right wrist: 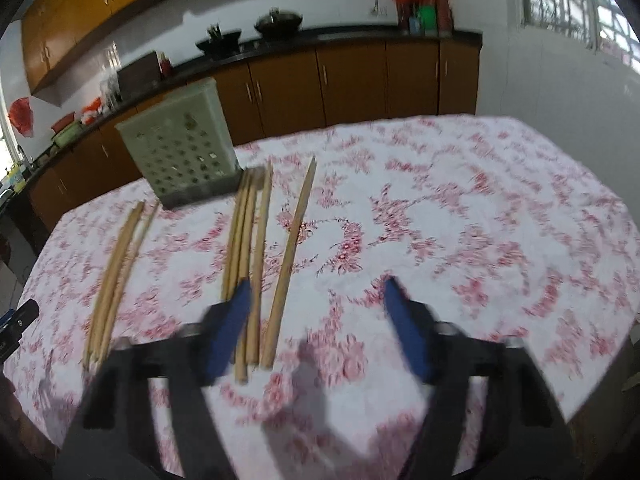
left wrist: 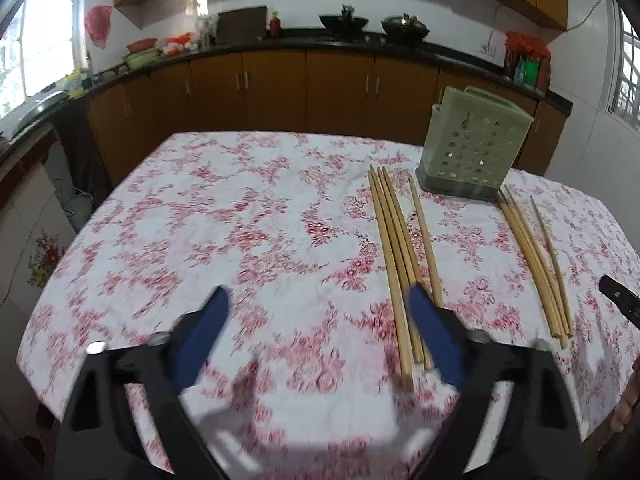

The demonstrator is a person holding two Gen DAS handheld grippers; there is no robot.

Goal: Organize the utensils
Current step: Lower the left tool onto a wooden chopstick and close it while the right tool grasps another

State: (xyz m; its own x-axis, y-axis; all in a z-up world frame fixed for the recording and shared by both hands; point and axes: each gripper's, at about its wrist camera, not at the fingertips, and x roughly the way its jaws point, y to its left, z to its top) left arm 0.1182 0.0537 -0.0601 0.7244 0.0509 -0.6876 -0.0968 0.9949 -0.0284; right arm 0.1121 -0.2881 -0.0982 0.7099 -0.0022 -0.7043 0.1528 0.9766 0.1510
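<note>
Several wooden chopsticks lie in two groups on a floral tablecloth. The left group (left wrist: pixel 394 248) lies ahead of my left gripper (left wrist: pixel 318 296), whose right finger overlaps its near ends. The right group (left wrist: pixel 536 264) lies further right. A green perforated utensil holder (left wrist: pixel 474 144) stands upright behind them. In the right wrist view the holder (right wrist: pixel 180 148) is at far left, the right group (right wrist: pixel 248 256) runs past my right gripper's (right wrist: pixel 318 284) left finger, and the left group (right wrist: pixel 116 276) lies beyond. Both grippers are open, empty, above the table.
The table (left wrist: pixel 240 216) is round with a red and white cloth. Brown kitchen cabinets (left wrist: pixel 280 84) and a dark counter with pots run behind it. The other gripper's tip (left wrist: pixel 620 296) shows at the right edge.
</note>
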